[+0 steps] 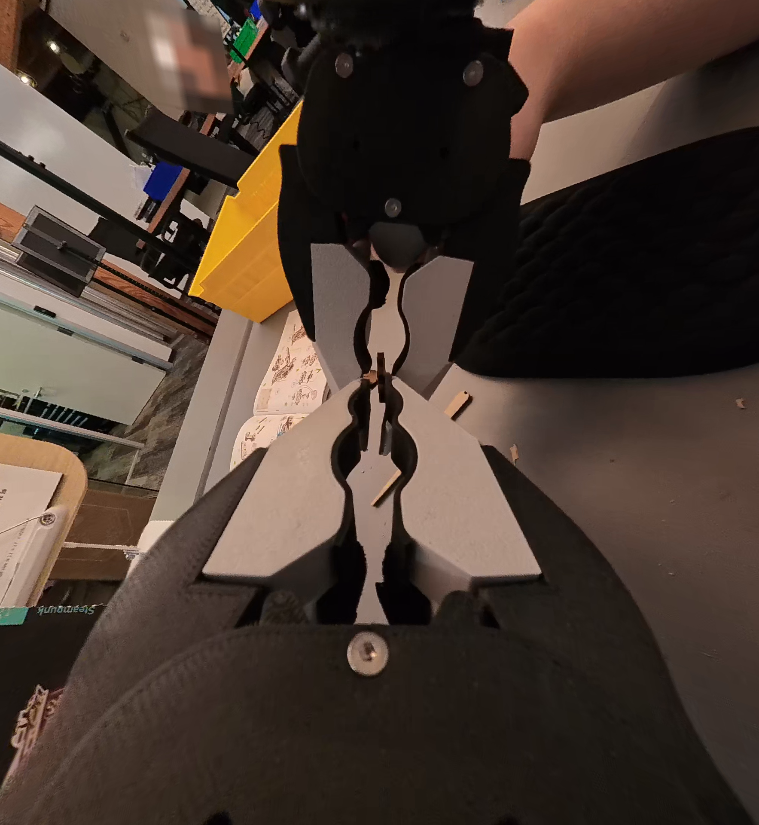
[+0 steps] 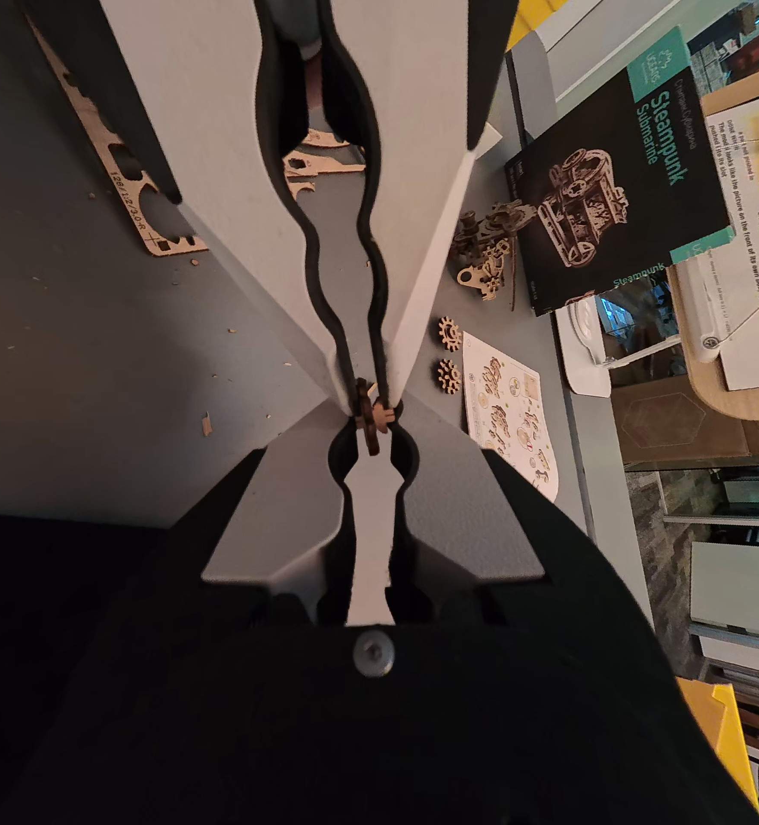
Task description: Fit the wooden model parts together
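Meeting tip to tip above the grey table (image 2: pixel 101 357), the left gripper (image 1: pixel 375 388) and right gripper (image 2: pixel 371 424) each pinch a small wooden gear piece (image 2: pixel 368 419), pressed against each other between them. Two loose gears (image 2: pixel 450 355) lie beside a leaflet (image 2: pixel 507 415).

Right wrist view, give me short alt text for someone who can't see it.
Two grippers meet tip to tip over a grey table, the right gripper pinching a small wooden gear against the left gripper. Two loose gears lie beside an instruction sheet.
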{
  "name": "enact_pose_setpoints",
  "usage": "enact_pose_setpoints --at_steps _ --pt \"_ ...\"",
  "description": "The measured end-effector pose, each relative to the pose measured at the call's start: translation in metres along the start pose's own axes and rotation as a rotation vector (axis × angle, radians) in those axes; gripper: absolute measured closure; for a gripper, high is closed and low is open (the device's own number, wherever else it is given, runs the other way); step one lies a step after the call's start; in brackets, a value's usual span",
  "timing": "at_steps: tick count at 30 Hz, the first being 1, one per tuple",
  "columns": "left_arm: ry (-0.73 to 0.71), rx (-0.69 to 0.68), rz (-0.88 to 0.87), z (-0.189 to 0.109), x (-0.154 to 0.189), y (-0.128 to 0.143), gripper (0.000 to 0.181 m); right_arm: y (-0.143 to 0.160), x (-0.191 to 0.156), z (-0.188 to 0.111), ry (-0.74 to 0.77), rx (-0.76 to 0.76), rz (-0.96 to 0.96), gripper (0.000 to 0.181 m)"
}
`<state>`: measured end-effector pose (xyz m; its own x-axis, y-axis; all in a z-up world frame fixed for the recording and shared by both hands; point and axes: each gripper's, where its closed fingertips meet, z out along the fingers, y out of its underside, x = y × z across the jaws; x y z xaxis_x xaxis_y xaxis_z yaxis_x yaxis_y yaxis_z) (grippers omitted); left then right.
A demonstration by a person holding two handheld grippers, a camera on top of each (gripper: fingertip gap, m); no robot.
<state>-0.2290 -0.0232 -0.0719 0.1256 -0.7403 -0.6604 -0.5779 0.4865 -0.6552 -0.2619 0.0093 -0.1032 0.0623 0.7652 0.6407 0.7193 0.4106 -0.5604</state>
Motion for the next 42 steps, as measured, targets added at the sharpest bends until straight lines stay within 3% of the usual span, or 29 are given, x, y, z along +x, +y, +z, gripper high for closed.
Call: enact_pose_setpoints --at_steps 22,29,42 --pt "0.094 0.004 0.057 -0.004 0.015 0.000 0.176 0.005 -0.015 0.002 -0.030 -0.088 -0.134 0.181" --pt "0.074 -0.039 0.103 -0.003 0.014 0.006 0.176 0.014 -0.009 0.004 0.060 -0.224 -0.155 0.181" --pt "0.050 -0.051 0.052 -0.002 0.007 0.009 0.176 0.017 0.003 0.005 0.160 -0.275 -0.103 0.181"
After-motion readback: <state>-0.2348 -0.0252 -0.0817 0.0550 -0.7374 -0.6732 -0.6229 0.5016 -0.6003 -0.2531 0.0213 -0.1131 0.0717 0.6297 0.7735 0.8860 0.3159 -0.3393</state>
